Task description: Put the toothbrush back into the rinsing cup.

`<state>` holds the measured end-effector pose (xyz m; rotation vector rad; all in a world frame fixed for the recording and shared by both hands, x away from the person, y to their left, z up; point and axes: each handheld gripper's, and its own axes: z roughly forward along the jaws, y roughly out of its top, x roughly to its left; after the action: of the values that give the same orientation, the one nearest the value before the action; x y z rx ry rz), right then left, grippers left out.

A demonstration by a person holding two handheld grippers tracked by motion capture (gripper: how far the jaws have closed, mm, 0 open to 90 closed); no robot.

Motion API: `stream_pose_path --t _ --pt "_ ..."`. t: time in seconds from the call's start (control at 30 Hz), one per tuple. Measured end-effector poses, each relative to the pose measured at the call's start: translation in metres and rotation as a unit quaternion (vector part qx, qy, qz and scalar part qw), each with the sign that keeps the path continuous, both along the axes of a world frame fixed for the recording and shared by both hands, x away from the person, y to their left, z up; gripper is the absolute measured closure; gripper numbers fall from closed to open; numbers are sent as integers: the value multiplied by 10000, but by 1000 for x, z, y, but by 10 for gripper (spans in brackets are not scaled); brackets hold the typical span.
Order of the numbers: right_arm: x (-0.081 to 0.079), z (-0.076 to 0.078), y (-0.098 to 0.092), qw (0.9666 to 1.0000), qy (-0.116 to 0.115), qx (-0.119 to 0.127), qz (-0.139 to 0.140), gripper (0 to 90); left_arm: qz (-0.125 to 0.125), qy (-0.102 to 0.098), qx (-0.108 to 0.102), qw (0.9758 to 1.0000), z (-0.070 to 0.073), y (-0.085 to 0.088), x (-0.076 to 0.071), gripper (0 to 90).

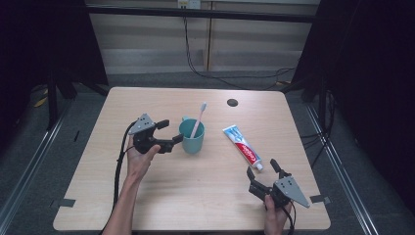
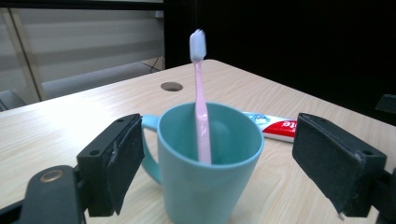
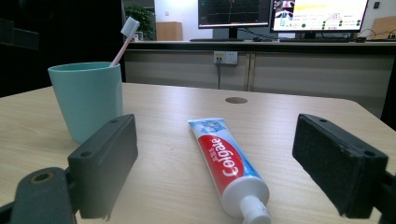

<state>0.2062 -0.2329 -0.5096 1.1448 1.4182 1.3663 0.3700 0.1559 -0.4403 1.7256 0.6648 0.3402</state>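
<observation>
— Where does the toothbrush (image 2: pixel 201 93) stand?

— I see the pink toothbrush standing bristles up inside the teal mug (image 2: pixel 205 163), leaning on the rim, and the mug sits upright near the middle of the desk (image 1: pixel 195 196). By my reading that part is done: nothing grips the brush.

— And your left claw (image 1: pixel 169 131)?

— Spread wide beside the mug, level with its wall, pinching nothing. From its own camera the mug sits between the two pads without either touching it.

— What's left, then?

— The Colgate toothpaste tube (image 3: pixel 226 161), I'd judge. It lies flat on the desk just to the right of the mug, cap pointing toward me. My right claw (image 1: pixel 262 167) hovers just short of the cap, spread too and empty, lined up on the tube. It hasn't been picked up yet.
</observation>
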Motion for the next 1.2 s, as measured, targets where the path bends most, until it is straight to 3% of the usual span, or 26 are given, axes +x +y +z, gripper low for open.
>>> stream_pose_path --t 0.23,0.33,0.37,0.43,0.5,0.67,0.8,0.87,1.07,1.1,1.2 --pt "0 0 0 10000 8 -7 -5 134 358 85 72 9993 -10 13 -8 156" --pt "0 0 0 10000 4 2 -14 134 370 86 137 9992 -11 15 -13 156" --pt "0 0 0 10000 5 -7 -3 135 389 -37 152 9991 -12 19 -21 156" --pt "0 0 0 10000 9 -5 10 135 458 -88 76 9989 -16 24 -29 156" --pt "0 0 0 10000 32 -4 9 135 478 -159 160 9986 -21 28 -36 156" --pt "0 0 0 10000 30 -15 11 137 494 -169 155 9985 -29 36 -46 157" --pt "1 0 0 10000 35 -28 7 137 650 -257 87 9975 -35 43 -60 157" --pt "1 0 1 10000 11 -21 9 137 576 -155 162 9981 -37 45 -61 156" --pt "0 0 1 10000 17 -20 11 137 761 -164 10 9970 -44 48 -69 157" --pt "1 0 1 10000 18 -15 -2 136 745 -145 172 9970 -45 46 -71 156" --pt "1 1 1 10000 69 -36 -6 135 671 -159 285 9972 -45 43 -74 157"
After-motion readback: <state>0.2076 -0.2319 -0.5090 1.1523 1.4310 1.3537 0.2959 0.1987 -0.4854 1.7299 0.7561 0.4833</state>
